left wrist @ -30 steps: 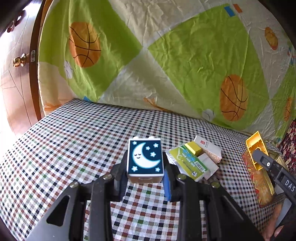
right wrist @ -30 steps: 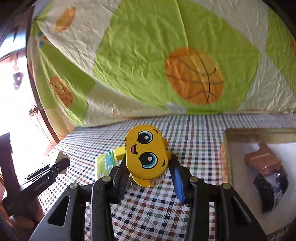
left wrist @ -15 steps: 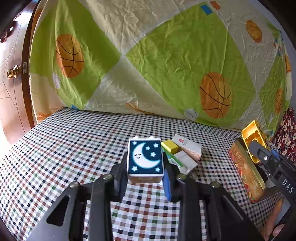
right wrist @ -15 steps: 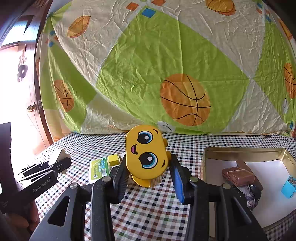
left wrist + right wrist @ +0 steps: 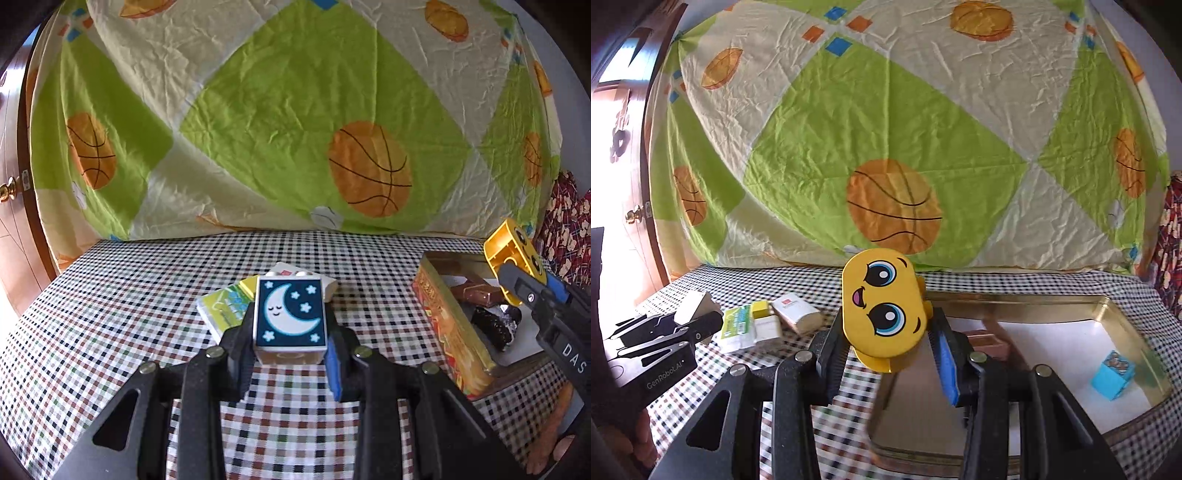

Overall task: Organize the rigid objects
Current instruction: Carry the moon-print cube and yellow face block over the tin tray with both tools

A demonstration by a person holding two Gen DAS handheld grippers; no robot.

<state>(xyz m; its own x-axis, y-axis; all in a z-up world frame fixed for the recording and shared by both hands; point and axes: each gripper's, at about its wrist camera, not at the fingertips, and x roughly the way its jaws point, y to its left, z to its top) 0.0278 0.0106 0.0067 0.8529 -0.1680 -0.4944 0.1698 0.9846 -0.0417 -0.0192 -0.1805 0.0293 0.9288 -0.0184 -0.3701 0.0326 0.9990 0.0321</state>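
Left gripper: clamped on the moon block, centre of its frame, held above the checked cloth.
Right gripper: closed on the yellow face block — one finger on either side.
Just changed: a second ago the tin sat at the right edge of the right-hand view; it now fills the lower right, under the yellow block. In the left view the tin has swung in from the far right toward mid-right.
Meaning: both blocks look bound for the tin; the yellow one seems close to its drop.
Already inside: a blue cube at lower right, a brown bar and a dark wrapped piece.
Left on the cloth: a green packet, a small yellow box and a white carton, mid-left — clustered.
In the way: the tin's near wall, and the right gripper itself over the tin, should the left follow at once.
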